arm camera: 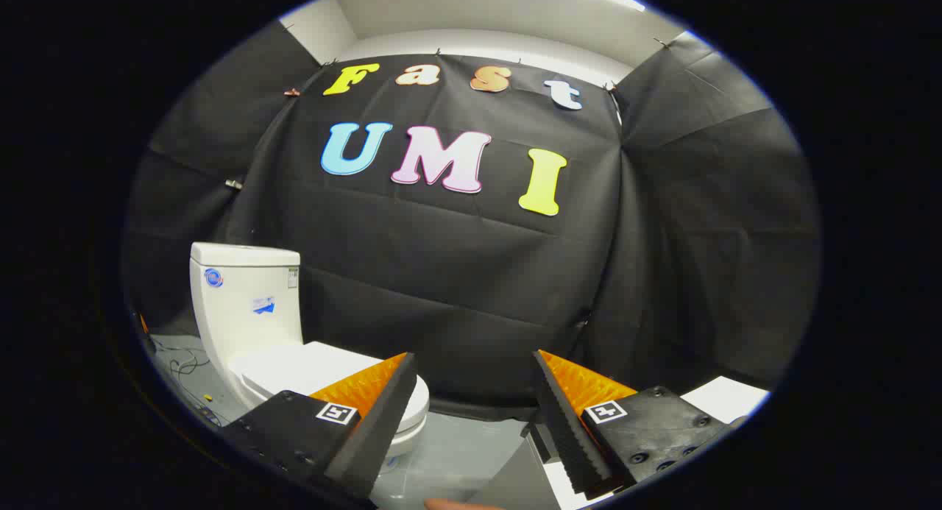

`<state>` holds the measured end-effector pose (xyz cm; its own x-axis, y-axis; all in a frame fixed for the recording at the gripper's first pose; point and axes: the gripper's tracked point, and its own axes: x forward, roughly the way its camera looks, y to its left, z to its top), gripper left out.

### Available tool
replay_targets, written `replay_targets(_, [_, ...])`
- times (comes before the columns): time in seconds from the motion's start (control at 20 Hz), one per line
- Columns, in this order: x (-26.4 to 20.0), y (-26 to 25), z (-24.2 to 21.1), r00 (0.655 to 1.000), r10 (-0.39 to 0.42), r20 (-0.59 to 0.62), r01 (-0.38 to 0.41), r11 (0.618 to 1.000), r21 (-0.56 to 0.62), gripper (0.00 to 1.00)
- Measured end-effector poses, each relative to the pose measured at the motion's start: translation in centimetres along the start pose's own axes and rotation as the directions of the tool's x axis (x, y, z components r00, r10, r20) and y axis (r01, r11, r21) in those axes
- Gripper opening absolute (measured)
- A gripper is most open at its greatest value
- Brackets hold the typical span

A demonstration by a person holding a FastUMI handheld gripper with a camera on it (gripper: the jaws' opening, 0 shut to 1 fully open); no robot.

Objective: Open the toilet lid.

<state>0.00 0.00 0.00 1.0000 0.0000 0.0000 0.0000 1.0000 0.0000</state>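
Plainly, each part in turn:

Gripper: the gripper [471, 399] hangs in the air with its two fingers spread wide apart — nothing lies between them and they press on nothing.

Fingers: each of the fingers [379, 414] has a black ribbed inner pad, an orange patterned top face and a black base carrying a small square black-and-white marker; the right finger [570, 422] mirrors the left one.

Toilet: a white toilet [250, 319] stands beyond the left finger, off to the left of where the fingers aim, against the black cloth wall [456, 274].

Toilet lid: the toilet lid [316, 370] lies flat and closed over the bowl; its front part is hidden behind the tip of the left finger, and the finger looks to be apart from it, nearer the camera.

Tank: the tank [246, 289] rises upright behind the lid, with a small round sticker and a blue sticker on its front — what they say is too small to tell.

Floor: a grey floor [456, 451] runs under the toilet and between the fingers; thin cables [184, 366] lie on it just left of the toilet base.

White surface: a flat white surface [725, 399] shows beyond the base of the right finger, well apart from the toilet; what it belongs to cannot be told.

Fingertip: a sliver of a person's fingertip [452, 504] shows below, between the two finger bases.
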Motion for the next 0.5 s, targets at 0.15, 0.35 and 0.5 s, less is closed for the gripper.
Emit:
replay_targets(0.15, [-0.03,0.37,-0.04,1.0,0.015,-0.002,-0.015,1.0,-0.017,0.96])
replay_targets(0.35, [-0.13,0.52,0.04,1.0,0.025,-0.003,-0.025,1.0,0.002,0.96])
replay_targets(0.5, [-0.02,0.5,-0.2,1.0,0.028,-0.009,-0.028,1.0,-0.002,0.96])
